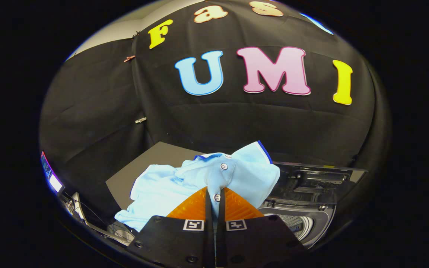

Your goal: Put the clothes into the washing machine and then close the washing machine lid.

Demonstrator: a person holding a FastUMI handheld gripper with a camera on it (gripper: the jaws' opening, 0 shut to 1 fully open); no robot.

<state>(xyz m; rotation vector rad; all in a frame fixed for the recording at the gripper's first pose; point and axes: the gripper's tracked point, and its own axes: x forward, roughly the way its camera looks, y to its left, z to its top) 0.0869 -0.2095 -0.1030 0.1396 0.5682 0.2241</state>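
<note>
The fingers (214, 203) are pinching narrow on the light blue shirt (199, 182) at its button placket, holding it up just beside the open washing machine (304, 219). The cloth is looking soft and light — it is drooping and will probably drag, so a grip near the collar seems good.

- Black cloth wall (237, 119), draped and creased, backing the whole booth
- Seam in the cloth to the left, where two panels meet, held by small clips: one reddish clip (129, 58) high up, one pale clip (140, 120) lower down
- Pale ceiling or wall strip (125, 22) above the cloth's upper left edge
- Dark flat board (143, 167) lying below the wall
- Bright lit object (50, 175) at far left, too distorted to identify
</note>
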